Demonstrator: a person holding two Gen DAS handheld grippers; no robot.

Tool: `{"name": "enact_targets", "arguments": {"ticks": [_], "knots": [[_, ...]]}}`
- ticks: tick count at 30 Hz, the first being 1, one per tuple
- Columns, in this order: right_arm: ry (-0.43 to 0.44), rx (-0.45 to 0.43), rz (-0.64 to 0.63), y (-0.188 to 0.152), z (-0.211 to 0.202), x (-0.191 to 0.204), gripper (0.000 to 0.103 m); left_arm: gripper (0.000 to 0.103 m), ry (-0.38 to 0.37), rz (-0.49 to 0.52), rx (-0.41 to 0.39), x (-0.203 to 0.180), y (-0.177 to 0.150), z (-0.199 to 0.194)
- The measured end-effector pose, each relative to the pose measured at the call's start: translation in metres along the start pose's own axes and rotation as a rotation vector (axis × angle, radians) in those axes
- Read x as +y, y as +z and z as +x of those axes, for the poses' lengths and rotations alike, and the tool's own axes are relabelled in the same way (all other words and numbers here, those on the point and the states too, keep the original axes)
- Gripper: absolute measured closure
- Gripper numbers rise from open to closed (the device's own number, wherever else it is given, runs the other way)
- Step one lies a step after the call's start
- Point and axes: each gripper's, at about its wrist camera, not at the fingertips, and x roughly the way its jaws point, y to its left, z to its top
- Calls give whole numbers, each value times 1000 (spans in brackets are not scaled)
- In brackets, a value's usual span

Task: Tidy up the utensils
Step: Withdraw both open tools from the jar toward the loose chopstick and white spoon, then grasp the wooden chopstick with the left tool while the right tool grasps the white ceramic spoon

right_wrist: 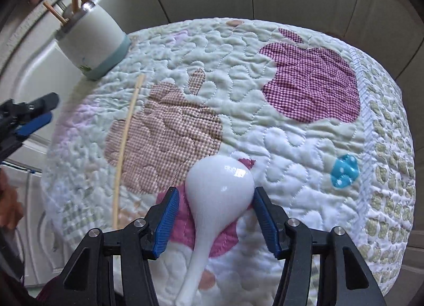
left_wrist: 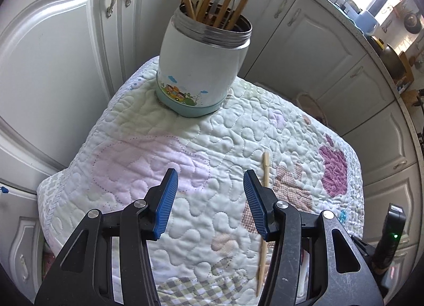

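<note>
The left hand-held gripper (left_wrist: 210, 186), black-framed with ribbed blue pads, points steeply down, its jaws standing apart with nothing between them. The right hand-held gripper (right_wrist: 216, 206), of the same black and blue build, also tilts steeply down; its jaws stand apart on either side of a glossy white spoon bowl, the pads just beside it.

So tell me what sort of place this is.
Most likely a home kitchen: cream panelled cabinet doors with ornate handles, a countertop crowded with pans and containers by a window, and a jar of chopsticks and spoons standing on a quilt-covered surface.
</note>
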Motion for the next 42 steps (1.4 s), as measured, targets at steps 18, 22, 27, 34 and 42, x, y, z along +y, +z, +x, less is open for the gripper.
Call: {"name": "enact_targets", "arguments": {"ticks": [18,22,27,34,42], "knots": [[34,-88,24,30,-16,-33,50,52,-31,28,58,-40,7,29],[5,-89,-19,48,-6,-31,50,52,-34,30,122,-57,15,52],[-41,-87,-58,67,6,-37,50,52,-17,18,199,-67,19,80],[20,-58,-60,74,14,-50,50,52,24,13,228,-73,23,99],[182,-17,129,77,-1,-105,50,72,56,62,235,-80,30,105]]}}
